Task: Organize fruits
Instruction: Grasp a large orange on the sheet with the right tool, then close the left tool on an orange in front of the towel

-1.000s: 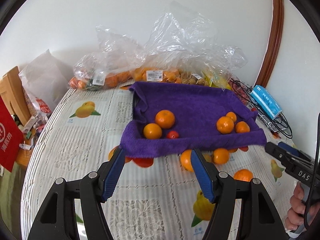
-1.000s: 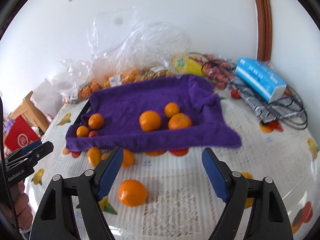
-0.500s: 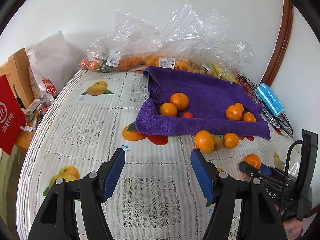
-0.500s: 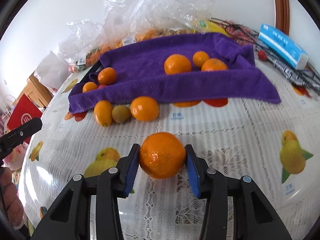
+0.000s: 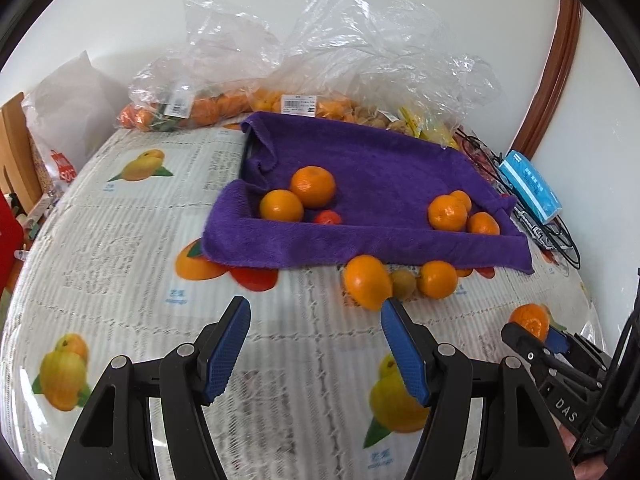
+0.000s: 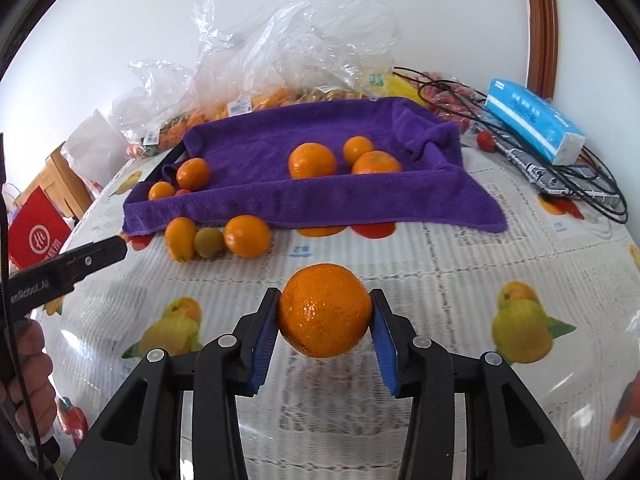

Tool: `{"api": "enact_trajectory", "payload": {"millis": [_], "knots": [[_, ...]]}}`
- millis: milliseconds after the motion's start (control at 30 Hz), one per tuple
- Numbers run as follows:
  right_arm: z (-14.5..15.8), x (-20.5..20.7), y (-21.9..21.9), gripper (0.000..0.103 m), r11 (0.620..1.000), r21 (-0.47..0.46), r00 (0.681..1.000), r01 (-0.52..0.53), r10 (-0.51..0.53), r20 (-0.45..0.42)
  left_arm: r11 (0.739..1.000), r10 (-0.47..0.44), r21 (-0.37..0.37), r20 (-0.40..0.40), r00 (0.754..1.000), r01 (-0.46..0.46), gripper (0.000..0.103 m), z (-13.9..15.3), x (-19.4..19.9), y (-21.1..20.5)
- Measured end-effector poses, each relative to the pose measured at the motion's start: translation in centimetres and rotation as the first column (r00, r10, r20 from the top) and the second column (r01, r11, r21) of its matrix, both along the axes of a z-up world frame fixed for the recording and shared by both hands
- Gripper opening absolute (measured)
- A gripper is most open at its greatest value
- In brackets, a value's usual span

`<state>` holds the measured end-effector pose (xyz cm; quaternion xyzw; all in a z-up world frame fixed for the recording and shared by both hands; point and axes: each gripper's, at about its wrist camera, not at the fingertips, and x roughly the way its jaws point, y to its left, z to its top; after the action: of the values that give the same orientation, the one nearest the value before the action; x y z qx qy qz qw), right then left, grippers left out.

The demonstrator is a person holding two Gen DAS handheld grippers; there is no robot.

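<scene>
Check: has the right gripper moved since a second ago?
Yes. The right gripper advanced toward the purple towel, its fingers closing on the loose orange.

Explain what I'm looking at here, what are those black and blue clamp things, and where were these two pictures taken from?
They are hand-held grippers, one in each of a person's hands, each with its own fisheye camera looking along its fingers. The left gripper is open and empty. The right gripper, whose jaws have just been closing, is shut on an orange. On the fruit-print tablecloth a purple towel holds more oranges; three loose fruits lie at its front edge. Plastic bags of fruit sit behind.
</scene>
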<state>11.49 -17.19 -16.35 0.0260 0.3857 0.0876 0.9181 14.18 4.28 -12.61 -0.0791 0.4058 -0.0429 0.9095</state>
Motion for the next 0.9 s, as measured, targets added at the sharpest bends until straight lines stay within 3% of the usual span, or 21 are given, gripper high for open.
{"api": "enact_trajectory", "payload": {"millis": [233, 400, 500, 733, 900], "knots": [[-0.4, 0.3, -1.5, 0.044, 1.0, 0.024, 1.0, -0.004, 0.005, -0.007, 0.998, 0.023, -0.064, -0.017, 1.0, -0.024, 0.062, -1.1, 2.9, -1.4], [-0.5, 0.1, -1.6, 0.044, 0.999, 0.033, 1.0, -0.016, 0.016, -0.004, 0.996, 0.014, -0.091, -0.067, 0.998, -0.02, 0.049, -2.4, 4.5, -2.3], [-0.5, 0.2, -1.7, 0.044, 0.999, 0.038, 1.0, -0.021, 0.021, -0.004, 0.996, -0.003, -0.093, -0.085, 0.996, -0.005, 0.032, -2.9, 4.6, -2.6], [-0.8, 0.3, -1.8, 0.044, 0.998, 0.062, 1.0, -0.027, 0.027, -0.008, 0.999, 0.005, -0.038, -0.083, 0.997, -0.008, 0.032, -3.3, 4.7, -3.0], [-1.8, 0.9, -1.5, 0.044, 0.999, 0.031, 0.998, -0.036, 0.038, -0.043, 1.0, 0.01, 0.012, -0.051, 0.999, -0.01, 0.031, -3.4, 4.7, -3.6]]}}
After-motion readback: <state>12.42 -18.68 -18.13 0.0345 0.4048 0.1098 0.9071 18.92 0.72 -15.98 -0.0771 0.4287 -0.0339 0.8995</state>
